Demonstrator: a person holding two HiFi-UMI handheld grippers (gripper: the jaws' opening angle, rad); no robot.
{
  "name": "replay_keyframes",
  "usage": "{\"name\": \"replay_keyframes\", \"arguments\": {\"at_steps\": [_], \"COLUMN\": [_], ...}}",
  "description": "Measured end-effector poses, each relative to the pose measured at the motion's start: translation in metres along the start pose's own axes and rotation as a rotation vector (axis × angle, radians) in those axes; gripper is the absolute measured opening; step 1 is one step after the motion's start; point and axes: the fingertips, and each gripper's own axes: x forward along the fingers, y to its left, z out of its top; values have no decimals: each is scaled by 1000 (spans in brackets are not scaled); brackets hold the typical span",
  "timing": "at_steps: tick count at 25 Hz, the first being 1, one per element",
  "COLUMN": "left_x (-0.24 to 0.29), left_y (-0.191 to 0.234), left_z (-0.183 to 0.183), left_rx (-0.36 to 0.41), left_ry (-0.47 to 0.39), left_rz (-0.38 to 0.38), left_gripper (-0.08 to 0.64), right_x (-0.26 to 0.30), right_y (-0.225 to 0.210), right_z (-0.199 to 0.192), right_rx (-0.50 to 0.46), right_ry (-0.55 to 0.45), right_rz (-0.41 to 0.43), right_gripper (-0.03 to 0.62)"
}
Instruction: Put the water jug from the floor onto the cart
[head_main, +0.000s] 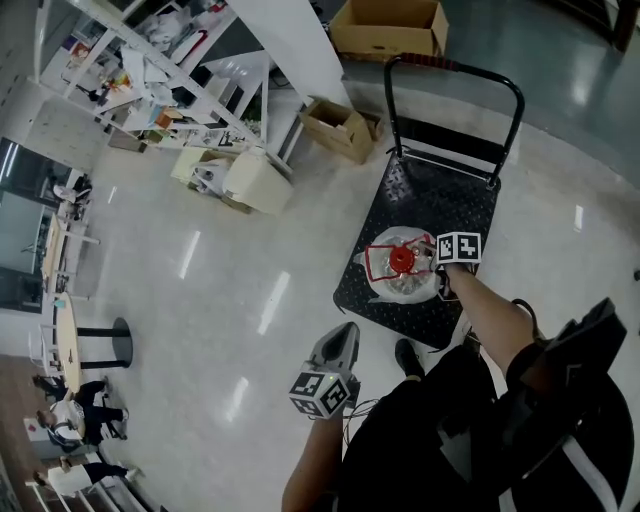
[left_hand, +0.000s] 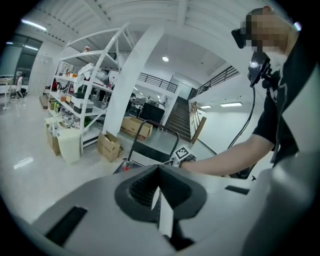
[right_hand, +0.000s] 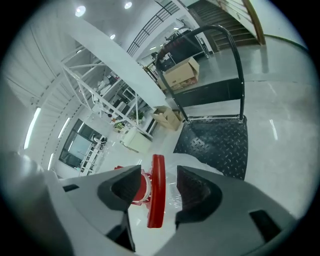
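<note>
The clear water jug (head_main: 398, 277) with a red cap (head_main: 401, 259) stands on the near end of the black flat cart (head_main: 445, 195). My right gripper (head_main: 442, 280) is at the jug's right side. In the right gripper view its jaws (right_hand: 159, 177) stand open around the jug's red carrying handle (right_hand: 158, 192), with a gap showing beside the right pad; the red cap (right_hand: 141, 187) sits just left of the handle. My left gripper (head_main: 338, 342) hangs over bare floor, well left of the cart. In its own view the left gripper (left_hand: 159, 172) is shut and holds nothing.
The cart's upright push bar (head_main: 455, 68) rises at its far end. Cardboard boxes (head_main: 340, 128) (head_main: 390, 27) lie beyond the cart, and white shelving (head_main: 170, 70) with a pale bin (head_main: 258, 180) stands to the left. My shoe (head_main: 407, 357) is by the cart's near edge.
</note>
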Motion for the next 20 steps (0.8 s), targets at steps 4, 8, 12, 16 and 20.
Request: {"name": "replay_keyframes", "arguments": {"at_steps": [4, 8, 12, 16, 20], "left_x": [10, 26, 38, 74, 114], "left_y": [-18, -45, -80, -129, -219], "left_z": [11, 38, 54, 97, 132], "left_rx": [15, 53, 129, 209, 278], "left_ry": [-22, -83, -107, -130, -159], "left_rz": [-15, -64, -135, -233, -341], "left_gripper": [-8, -8, -8, -8, -8], "right_x": [-39, -99, -174, -269, -384], "right_y": [-10, 0, 26, 36, 6], "right_z": [27, 63, 81, 119, 139], "right_rx": [-32, -118, -250, -376, -440], "right_ry": [-87, -188, -254, -387, -534], "right_rz": [-2, 53, 154, 189, 116], "right_gripper": [212, 212, 210, 207, 81]}}
